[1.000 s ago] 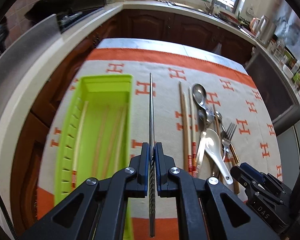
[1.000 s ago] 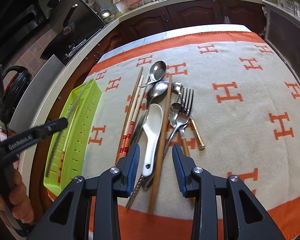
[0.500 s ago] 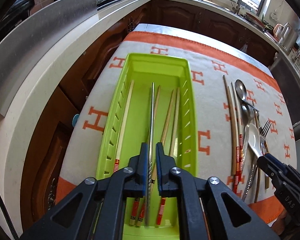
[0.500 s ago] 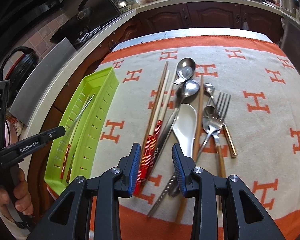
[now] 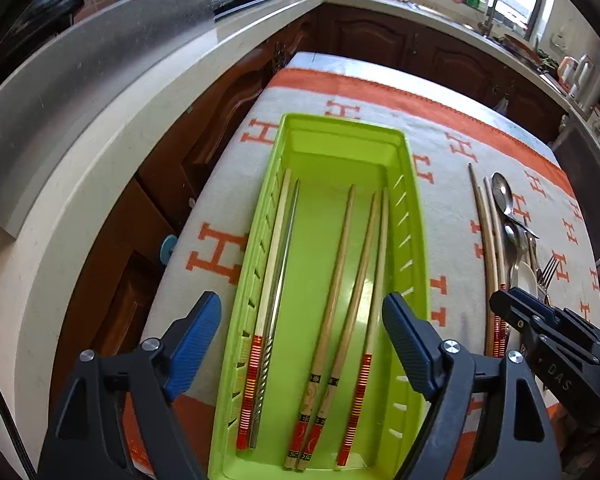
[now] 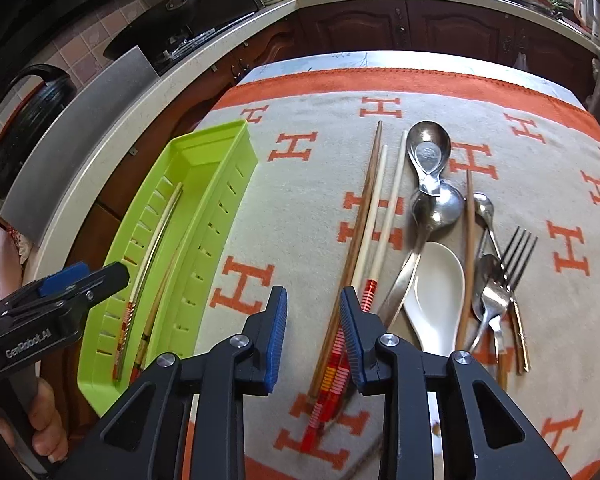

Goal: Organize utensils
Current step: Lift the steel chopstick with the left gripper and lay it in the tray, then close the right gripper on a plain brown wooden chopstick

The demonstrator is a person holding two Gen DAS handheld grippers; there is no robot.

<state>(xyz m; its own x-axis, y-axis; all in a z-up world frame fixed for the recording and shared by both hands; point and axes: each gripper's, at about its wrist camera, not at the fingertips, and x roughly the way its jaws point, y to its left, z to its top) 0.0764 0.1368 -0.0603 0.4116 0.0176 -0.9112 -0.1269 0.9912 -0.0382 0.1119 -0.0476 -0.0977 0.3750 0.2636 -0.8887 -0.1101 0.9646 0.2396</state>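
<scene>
A lime-green tray [image 5: 410, 184] [image 6: 204, 140] lies on the left of the cloth-covered table. It holds several wooden chopsticks [image 5: 338, 276] and one metal chopstick [image 5: 282, 264] along its left side. My left gripper [image 5: 302, 340] is open and empty above the tray's near end. My right gripper [image 6: 313, 336] is open and empty, low over the cloth just left of three loose chopsticks [image 6: 374, 220]. Metal spoons [image 6: 428, 156], a white ceramic spoon [image 6: 438, 292] and a fork [image 6: 516, 256] lie to their right.
An orange-and-grey cloth [image 6: 500, 128] covers the table. A counter with a stove [image 6: 188, 40] runs along the left. Dark cabinets [image 5: 372, 36] and a sink [image 5: 488, 4] stand at the back.
My left gripper carried the metal chopstick over the tray, opened and let it go; it now lies in the tray. My right gripper moved left, from the spoons to beside the loose chopsticks.
</scene>
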